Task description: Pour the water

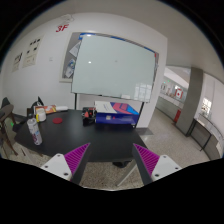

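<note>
While raised above the dark worktop (pixel 75 135), jaws spread wide, pink pads (pixel 73 158) apart, gripping nothing. Clear water bottle (pixel 36 130) upright on worktop's left part, well beyond the fingers. Whiteboard (pixel 113 65) behind worktop.

Ahead of the parted fingers (pixel 110 160): a table (pixel 75 138). On its left part, a bottle (pixel 36 131); farther back toward the middle, small items (pixel 90 115). Behind the table, against the wall, a whiteboard (pixel 115 66). Off to the right, a corridor (pixel 190 100).
</note>
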`<state>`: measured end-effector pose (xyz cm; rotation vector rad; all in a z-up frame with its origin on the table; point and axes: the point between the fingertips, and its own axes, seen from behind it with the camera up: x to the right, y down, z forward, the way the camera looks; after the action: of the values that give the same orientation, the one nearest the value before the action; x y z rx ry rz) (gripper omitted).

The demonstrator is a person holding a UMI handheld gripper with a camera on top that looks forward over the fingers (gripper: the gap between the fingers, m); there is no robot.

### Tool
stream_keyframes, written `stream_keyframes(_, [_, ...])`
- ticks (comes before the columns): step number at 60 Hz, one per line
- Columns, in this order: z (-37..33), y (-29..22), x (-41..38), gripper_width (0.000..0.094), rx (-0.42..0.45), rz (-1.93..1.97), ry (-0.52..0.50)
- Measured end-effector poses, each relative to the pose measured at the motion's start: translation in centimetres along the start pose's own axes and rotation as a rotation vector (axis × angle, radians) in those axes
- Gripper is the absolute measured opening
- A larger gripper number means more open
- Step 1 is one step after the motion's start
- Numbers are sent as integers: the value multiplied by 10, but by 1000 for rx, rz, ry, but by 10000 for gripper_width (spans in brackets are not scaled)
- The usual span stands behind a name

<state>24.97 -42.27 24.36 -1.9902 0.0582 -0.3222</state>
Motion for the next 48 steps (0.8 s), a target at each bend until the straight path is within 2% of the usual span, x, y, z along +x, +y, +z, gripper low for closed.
stream_keyframes(8, [-3, 27, -14, 843, -49, -7, -7])
stream_keyframes(15, [3, 72, -56, 845, -99, -20, -21])
stream_keyframes(29, [2, 135, -205, 847, -160, -16, -122])
stream_keyframes(38, [22, 135, -318, 844, -156, 12, -207])
stream_keyframes(48, [68, 99, -404, 846, -98, 39, -253])
